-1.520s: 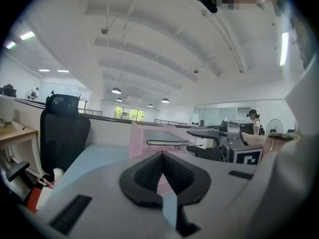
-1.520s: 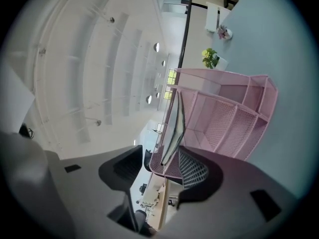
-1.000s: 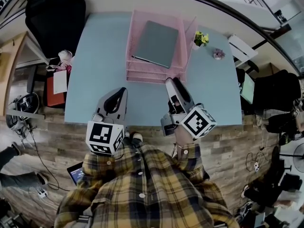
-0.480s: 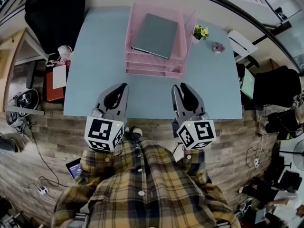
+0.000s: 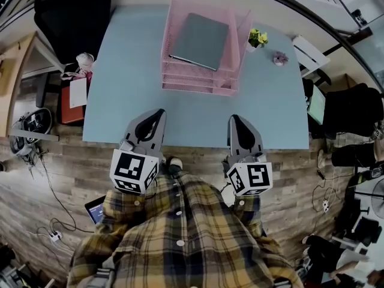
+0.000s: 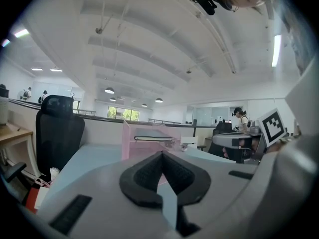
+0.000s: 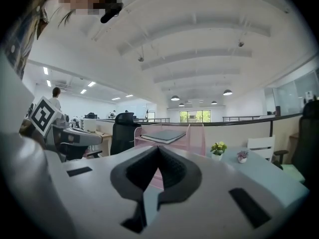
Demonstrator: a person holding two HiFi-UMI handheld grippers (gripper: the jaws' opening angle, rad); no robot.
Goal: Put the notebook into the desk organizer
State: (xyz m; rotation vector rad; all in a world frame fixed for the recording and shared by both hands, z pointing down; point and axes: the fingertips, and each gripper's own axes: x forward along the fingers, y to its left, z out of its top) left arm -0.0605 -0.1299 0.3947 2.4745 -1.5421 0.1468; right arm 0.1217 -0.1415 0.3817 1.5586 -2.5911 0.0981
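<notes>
Pink mesh desk organizer stands at upper centre of the head view, on the far part of the pale blue counter. Grey notebook lies flat in its top tray, slightly askew to the tray walls. Contents of the lower tiers cannot be made out.

Right of the organizer stand a small potted plant and a smaller pot, both apart from it.

Left gripper, lower left at the counter's near edge: jaws pressed together, nothing between them. Right gripper, lower right: jaws have just been closing and now meet, nothing between them. Both are well apart from the organizer.
</notes>
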